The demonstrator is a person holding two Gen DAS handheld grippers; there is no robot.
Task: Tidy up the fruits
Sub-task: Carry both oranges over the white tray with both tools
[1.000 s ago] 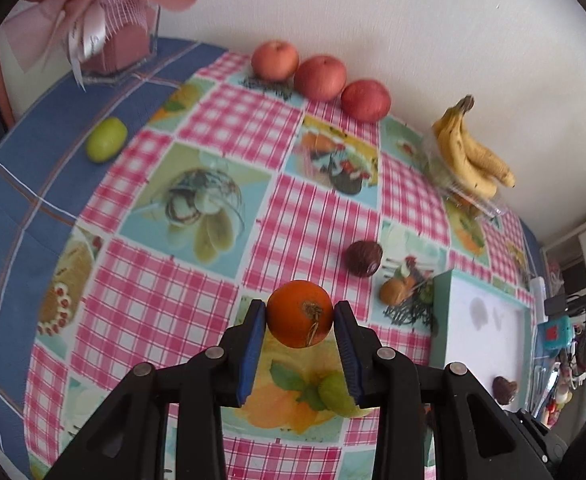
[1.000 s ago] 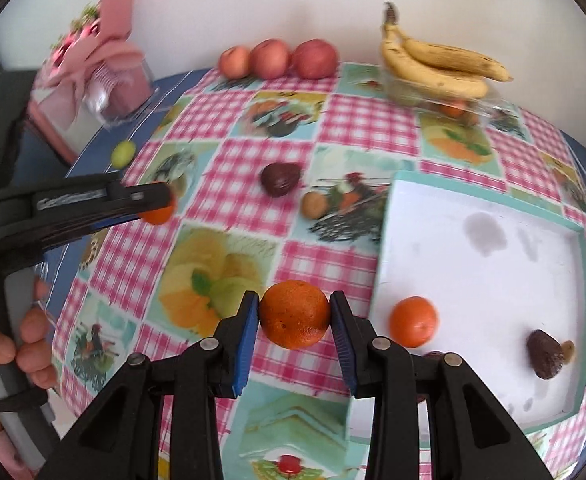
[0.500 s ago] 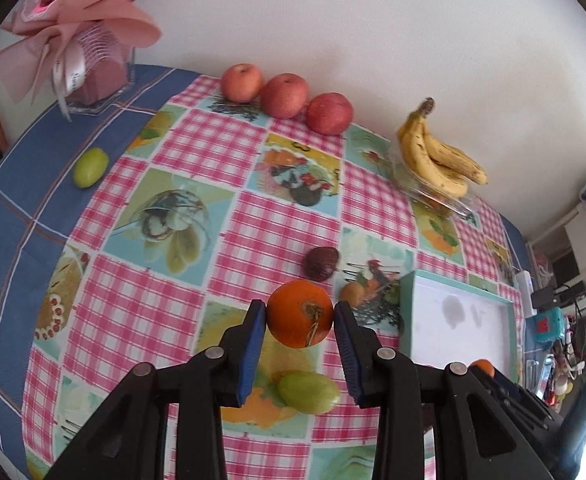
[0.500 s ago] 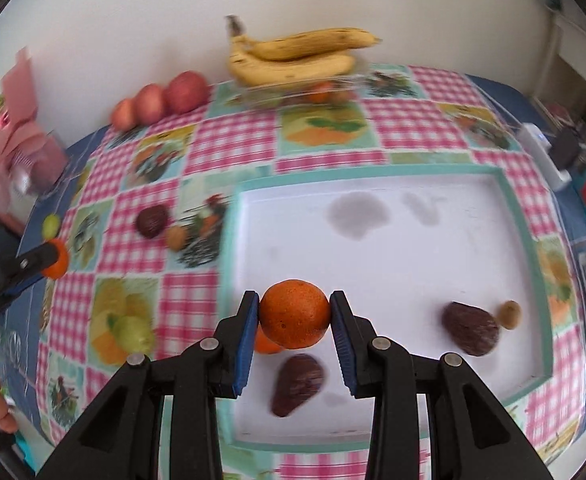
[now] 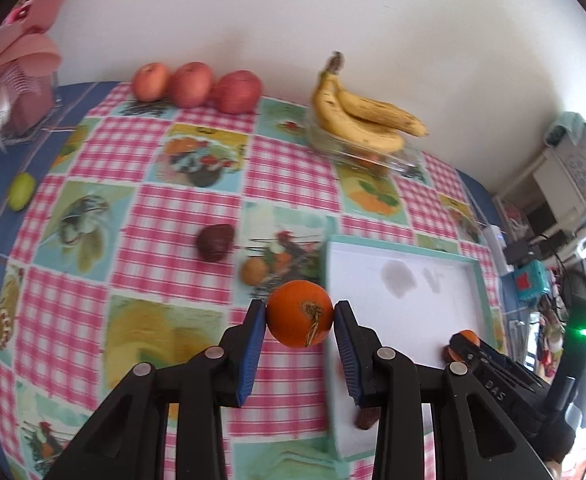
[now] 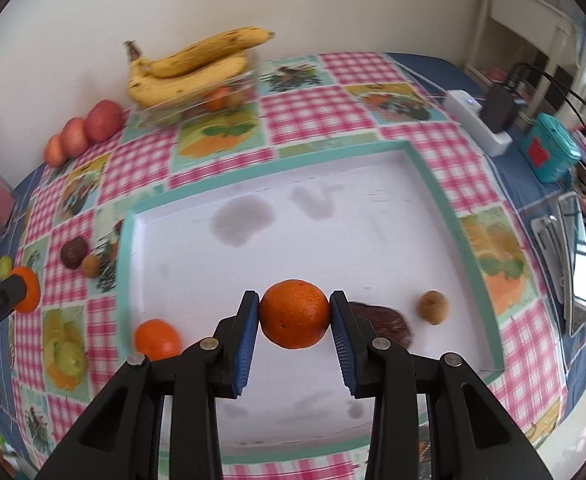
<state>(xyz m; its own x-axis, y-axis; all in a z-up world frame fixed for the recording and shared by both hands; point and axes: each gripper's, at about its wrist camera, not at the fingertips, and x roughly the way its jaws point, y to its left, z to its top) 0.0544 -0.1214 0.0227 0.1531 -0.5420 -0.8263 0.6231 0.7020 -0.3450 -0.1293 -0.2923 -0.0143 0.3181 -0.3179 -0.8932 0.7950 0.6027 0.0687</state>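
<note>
My left gripper is shut on an orange held above the checked cloth, just left of the white tray. My right gripper is shut on a second orange above the middle of that tray. On the tray lie a third orange, a dark brown fruit partly behind my right finger, and a small brown fruit. The left gripper with its orange shows at the left edge of the right wrist view.
On the cloth left of the tray lie a dark fruit, a small brown fruit and a green fruit. Three apples and bananas on a clear box sit along the wall. A pink gift box stands far left.
Both grippers have moved right with their oranges. The right one went from the tray's left side to above its middle. The left one came up to the tray's left edge.
</note>
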